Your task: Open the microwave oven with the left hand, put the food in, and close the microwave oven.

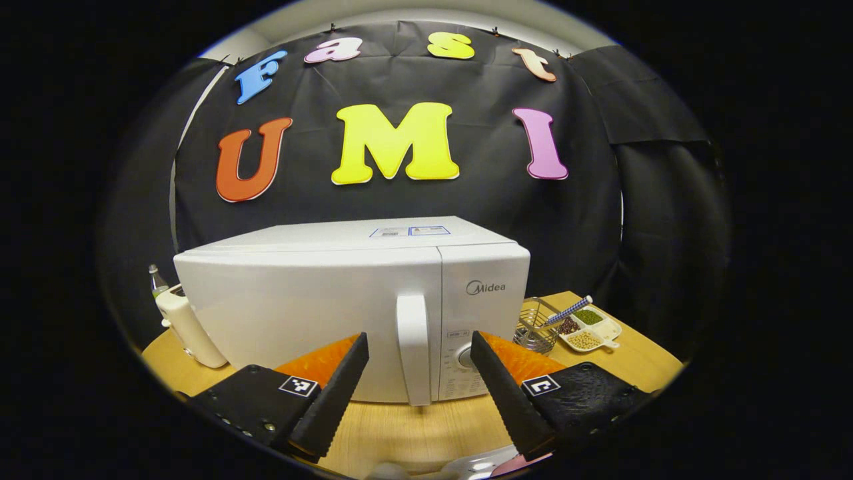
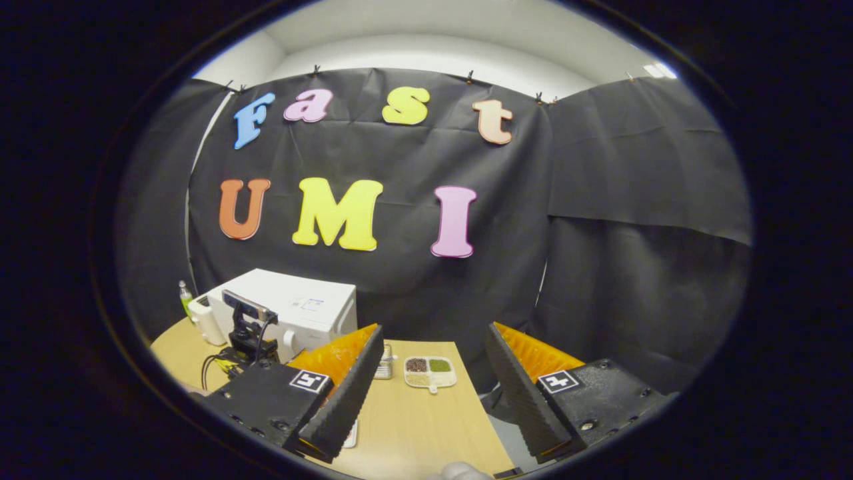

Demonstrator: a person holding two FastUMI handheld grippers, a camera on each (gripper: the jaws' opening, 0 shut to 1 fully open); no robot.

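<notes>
A white microwave (image 1: 346, 300) stands shut on the round wooden table (image 1: 413, 433), its vertical door handle (image 1: 413, 347) facing me. My left gripper (image 1: 418, 340) is open, one finger on each side of the handle and a little short of it, holding nothing. In the right gripper view the microwave (image 2: 300, 310) sits far left, with the left gripper (image 2: 246, 333) and its camera in front of it. My right gripper (image 2: 433, 333) is open and empty above the table's right part. A white plate rim with something pink (image 1: 510, 463) peeks in at the bottom edge, too cut off to identify.
Left of the microwave stand a white jug (image 1: 190, 327) and a small bottle (image 1: 156, 280). To its right are a wire basket (image 1: 533, 327) and a divided dish of beans (image 1: 590, 330) with a striped stick. The dish (image 2: 430, 371) lies near the table's far edge.
</notes>
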